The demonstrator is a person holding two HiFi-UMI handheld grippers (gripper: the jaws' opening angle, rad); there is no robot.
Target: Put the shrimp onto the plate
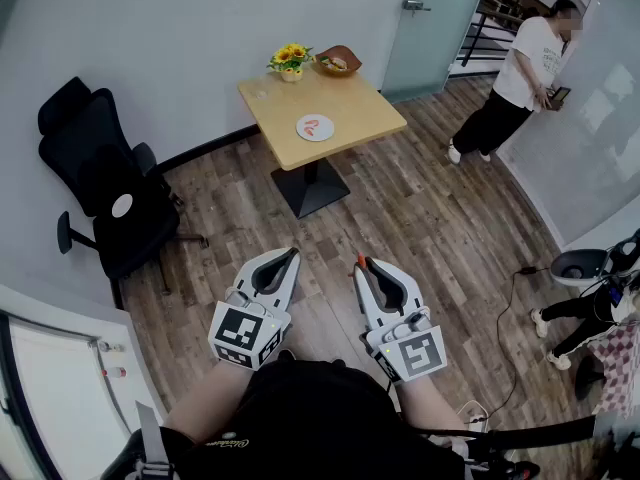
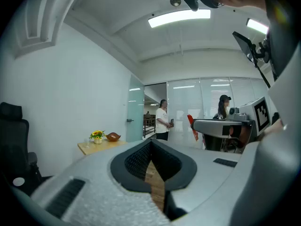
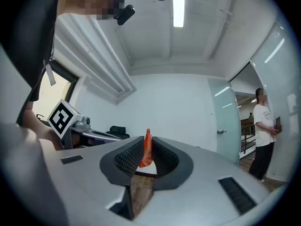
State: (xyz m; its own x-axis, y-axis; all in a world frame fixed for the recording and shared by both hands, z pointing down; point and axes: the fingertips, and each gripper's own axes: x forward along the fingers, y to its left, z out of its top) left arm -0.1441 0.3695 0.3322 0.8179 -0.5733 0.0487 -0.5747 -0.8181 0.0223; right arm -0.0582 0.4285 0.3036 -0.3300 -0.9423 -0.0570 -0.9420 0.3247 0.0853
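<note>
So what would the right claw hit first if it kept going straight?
Nothing close. The right claw, holding the shrimp, points across the floor toward the wooden table; probably that, height unclear.

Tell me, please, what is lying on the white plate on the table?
The plate holds small orange-red pieces, apparently shrimp; they are too small to count. Nothing covers the plate, so no part is hidden.
</note>
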